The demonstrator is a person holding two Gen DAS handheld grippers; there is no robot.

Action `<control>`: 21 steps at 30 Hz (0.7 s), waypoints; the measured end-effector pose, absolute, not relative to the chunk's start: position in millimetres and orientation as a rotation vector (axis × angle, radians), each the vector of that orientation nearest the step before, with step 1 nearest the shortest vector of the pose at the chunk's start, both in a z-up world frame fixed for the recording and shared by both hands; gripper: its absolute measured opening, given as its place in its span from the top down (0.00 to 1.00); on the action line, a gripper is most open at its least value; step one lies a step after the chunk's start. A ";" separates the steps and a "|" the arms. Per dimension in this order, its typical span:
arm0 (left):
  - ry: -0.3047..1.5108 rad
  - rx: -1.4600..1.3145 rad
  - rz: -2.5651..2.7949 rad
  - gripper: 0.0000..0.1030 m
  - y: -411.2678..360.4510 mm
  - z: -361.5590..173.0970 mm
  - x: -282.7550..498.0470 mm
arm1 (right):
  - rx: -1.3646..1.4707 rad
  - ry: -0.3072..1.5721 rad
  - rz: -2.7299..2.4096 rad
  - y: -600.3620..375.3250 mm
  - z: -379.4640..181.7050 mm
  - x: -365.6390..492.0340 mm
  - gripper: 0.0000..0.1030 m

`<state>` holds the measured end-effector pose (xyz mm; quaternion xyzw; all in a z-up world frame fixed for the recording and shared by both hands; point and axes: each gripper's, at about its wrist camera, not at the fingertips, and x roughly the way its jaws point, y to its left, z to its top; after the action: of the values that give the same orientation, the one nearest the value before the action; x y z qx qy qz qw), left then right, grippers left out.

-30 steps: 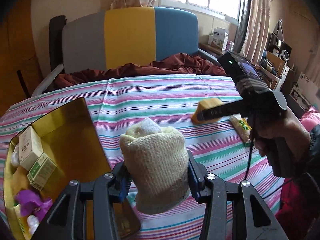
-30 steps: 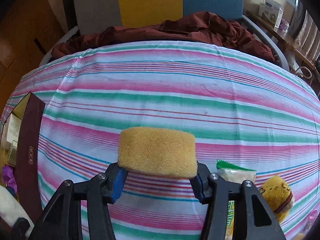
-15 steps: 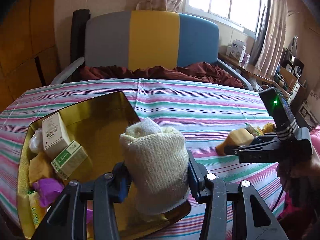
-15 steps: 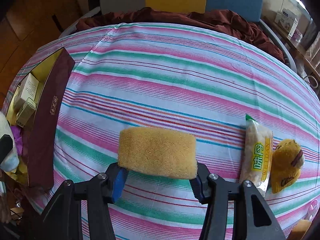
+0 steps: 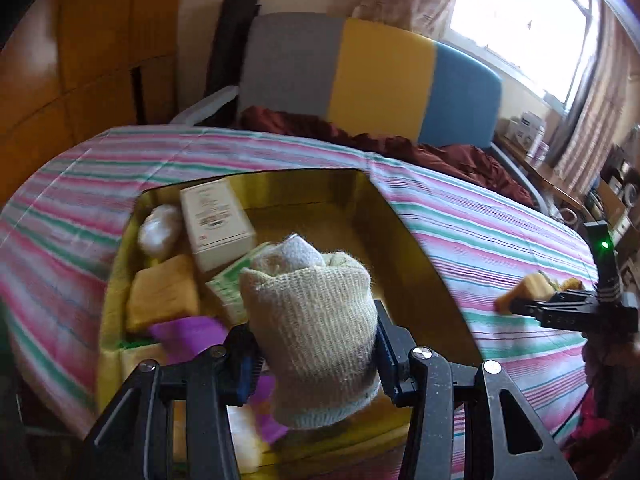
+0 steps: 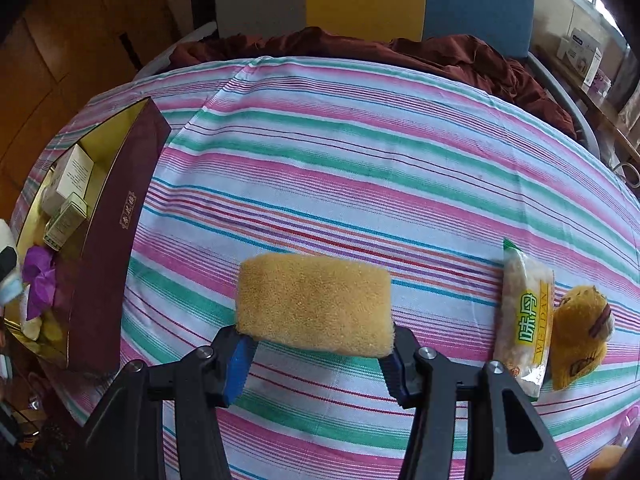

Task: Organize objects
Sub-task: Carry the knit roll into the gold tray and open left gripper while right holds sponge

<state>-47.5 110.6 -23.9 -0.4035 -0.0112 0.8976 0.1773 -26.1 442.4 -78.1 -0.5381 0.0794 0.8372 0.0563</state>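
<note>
Knitted cream sock roll (image 5: 312, 344) is being held in the left tongs (image 5: 316, 364), hanging directly over the open gold-lined box (image 5: 404, 240). Right tongs (image 6: 316, 356) are gripping a sponge (image 6: 314, 304) crosswise, the box lying well off to their left.

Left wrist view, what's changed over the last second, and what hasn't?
The left tool, carrying the rolled sock, swung from beside the gold-lined box to over its open inside. The right tool drifted slightly. Nothing was grabbed or released: sock and yellow sponge stay clamped.
</note>
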 end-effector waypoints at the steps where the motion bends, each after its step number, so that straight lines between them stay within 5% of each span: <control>1: -0.051 -1.161 2.551 0.53 100.0 -26.3 -49.7 | -1.636 0.230 2.538 441.3 -78.6 -26.3 0.47; 14: -0.188 -1.188 2.621 0.53 22.8 -24.0 -45.6 | -1.639 0.168 2.532 436.6 -80.3 -26.4 0.47; 21: -0.053 -1.162 2.623 0.53 59.0 -18.1 -42.6 | -1.636 0.150 2.533 435.1 -79.6 -26.4 0.47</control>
<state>-42.6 59.0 -18.1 -0.4013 -0.0182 0.9057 0.1358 -26.4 435.1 -79.6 -0.5409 0.0496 0.8374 0.0612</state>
